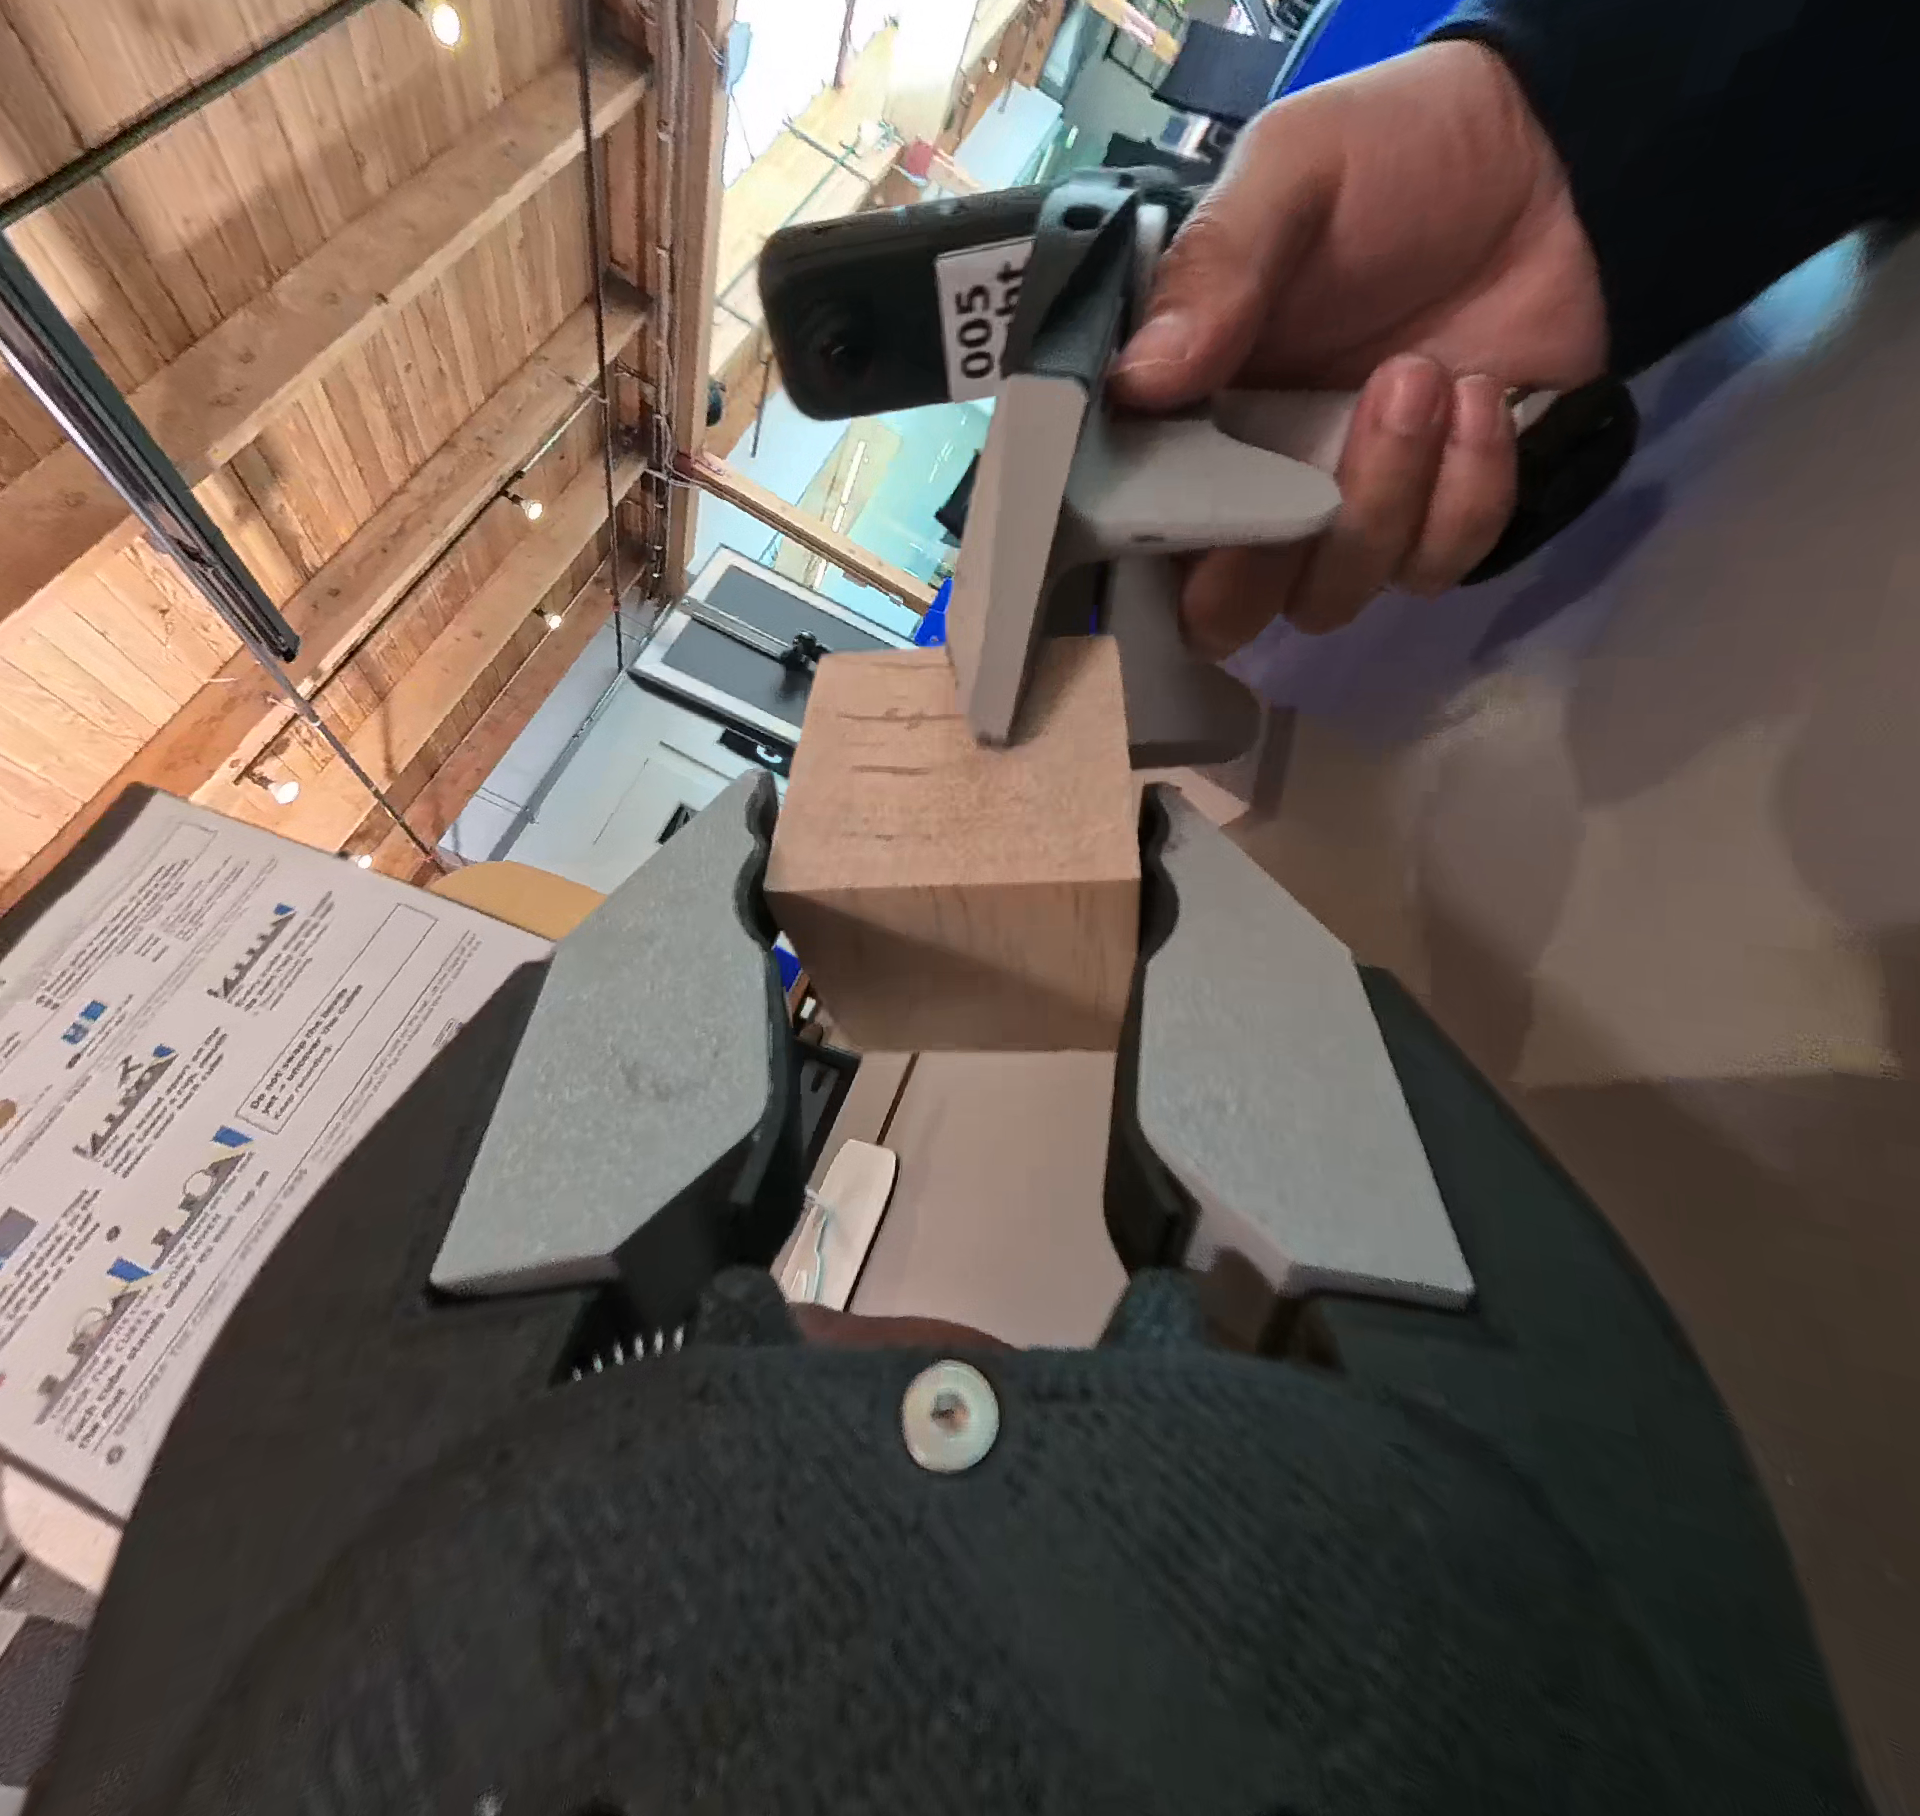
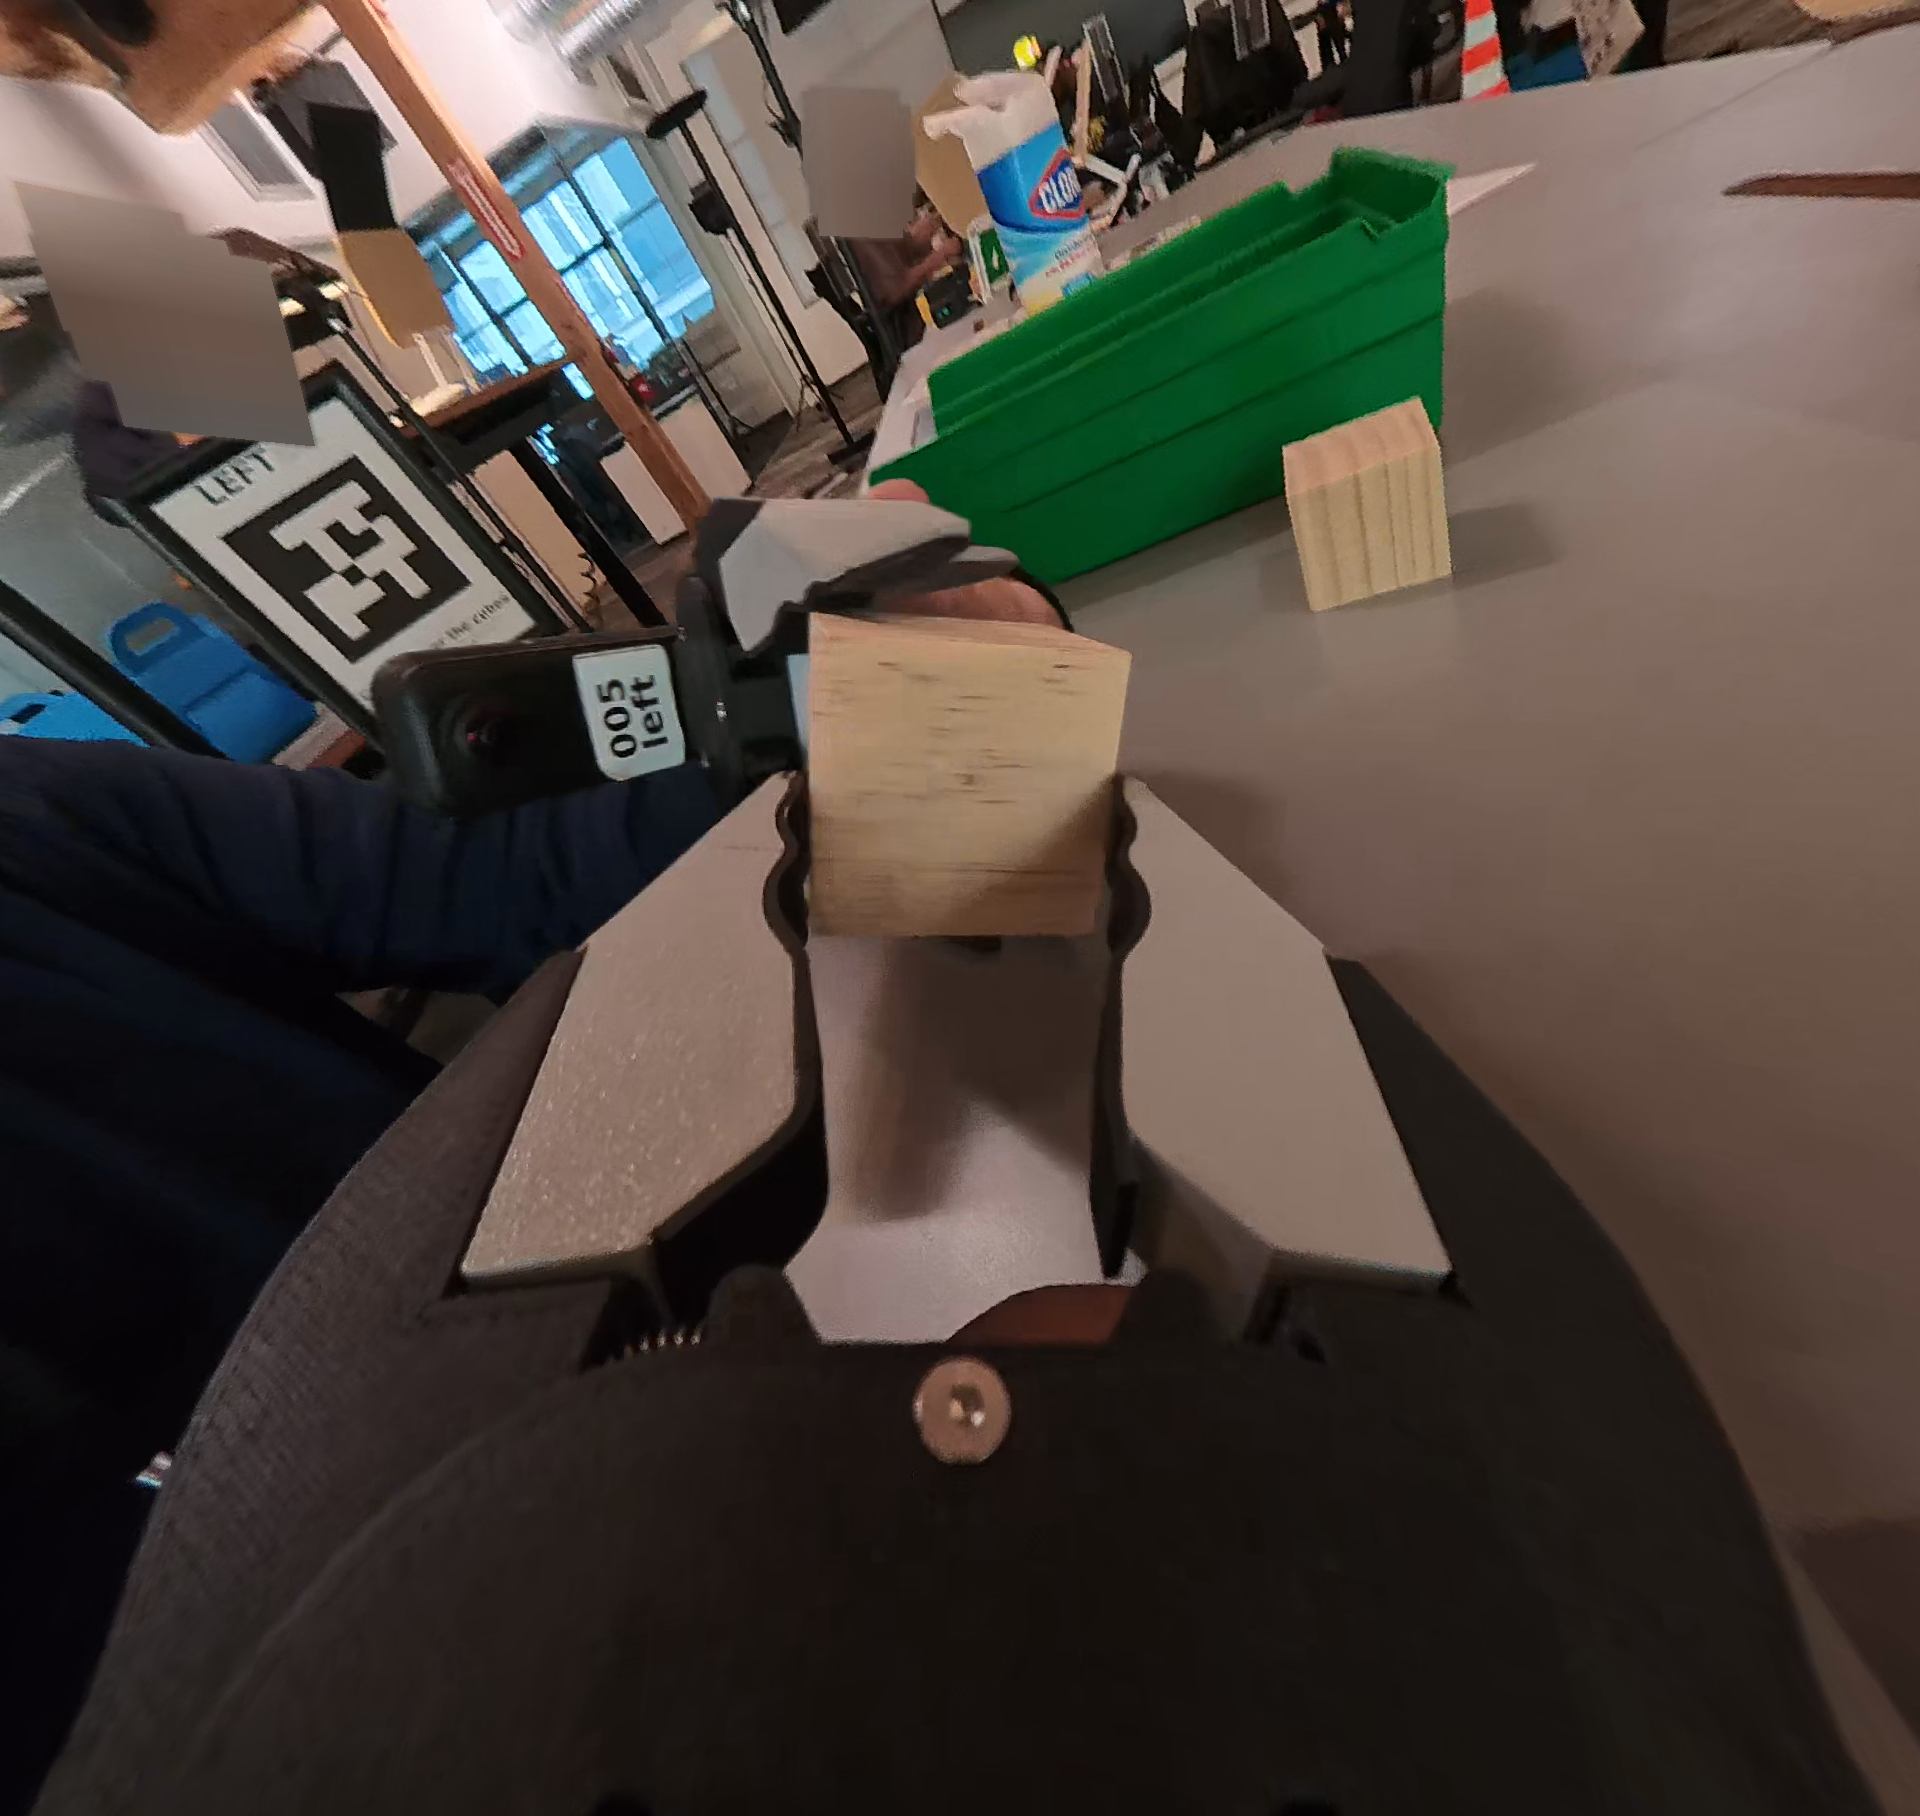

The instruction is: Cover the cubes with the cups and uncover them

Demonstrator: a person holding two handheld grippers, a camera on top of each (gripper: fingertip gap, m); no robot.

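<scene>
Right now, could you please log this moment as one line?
left gripper: gripping wooden cube | right gripper: gripping same cube | second cube: on table near green bin

bright indoor light; motion blur; fisheye edges

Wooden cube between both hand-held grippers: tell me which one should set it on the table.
Right, probably. The right hand-held gripper has both pads flush against the cube, facing open grey table. The left hand-held gripper straddles the cube, but its grip is unclear.
</scene>
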